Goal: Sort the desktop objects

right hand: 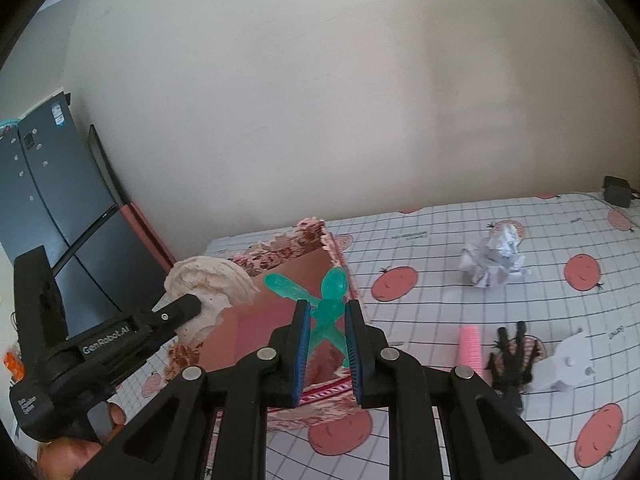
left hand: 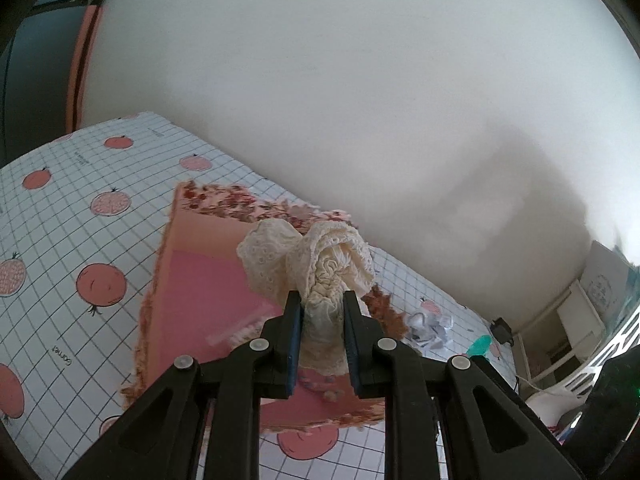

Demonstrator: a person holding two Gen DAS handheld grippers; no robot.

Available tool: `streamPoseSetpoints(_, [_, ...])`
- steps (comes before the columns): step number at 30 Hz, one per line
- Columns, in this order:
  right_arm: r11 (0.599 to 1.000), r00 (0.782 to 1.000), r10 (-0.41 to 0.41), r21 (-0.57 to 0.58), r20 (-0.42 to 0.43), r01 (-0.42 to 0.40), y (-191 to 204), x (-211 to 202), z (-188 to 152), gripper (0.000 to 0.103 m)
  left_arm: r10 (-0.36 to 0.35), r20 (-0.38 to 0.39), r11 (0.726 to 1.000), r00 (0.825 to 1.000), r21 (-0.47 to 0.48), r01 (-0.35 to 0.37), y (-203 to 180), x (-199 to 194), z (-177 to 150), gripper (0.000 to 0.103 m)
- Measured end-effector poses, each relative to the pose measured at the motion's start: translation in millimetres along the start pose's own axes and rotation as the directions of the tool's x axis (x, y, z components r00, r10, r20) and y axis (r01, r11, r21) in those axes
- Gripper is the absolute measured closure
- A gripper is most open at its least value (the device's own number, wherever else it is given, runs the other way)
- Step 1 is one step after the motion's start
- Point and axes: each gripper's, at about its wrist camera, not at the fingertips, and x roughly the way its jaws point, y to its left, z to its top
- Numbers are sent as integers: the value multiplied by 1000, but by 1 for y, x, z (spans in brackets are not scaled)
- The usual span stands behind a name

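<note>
Cream lace cloth [left hand: 320, 268] clamped in left hand-held gripper [left hand: 322, 312]; right hand-held gripper [right hand: 327, 320] gripped green plastic spoons [right hand: 326, 300] above pink box [right hand: 280, 320].

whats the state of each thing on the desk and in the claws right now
left claw: shut on the cream lace cloth, above the pink box
right claw: shut on the green plastic spoons, crossed, above the box
pink box: open, on the tablecloth
crumpled paper: loose on the tablecloth
pink hair roller: lying on the tablecloth
black hair clip: lying beside the roller
</note>
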Motion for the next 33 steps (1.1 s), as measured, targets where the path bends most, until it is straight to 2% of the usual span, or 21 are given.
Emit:
streamPoseSetpoints(14, [999,999,36,-39,0,-36,32,10,-2,84,-3,-4,998,1000,-65,3,24,-3,9,83])
streamPoseSetpoints(23, [998,999,45,-49,-10,-46,40,20,-3,84,-12,-19,996,1000,-83,10,30,-1,9,83])
streamPoseSetpoints(33, [999,998,34,-40,-60,-36,40,38,-12,84,-8,-46,995,999,-96,4,33,3,7,83])
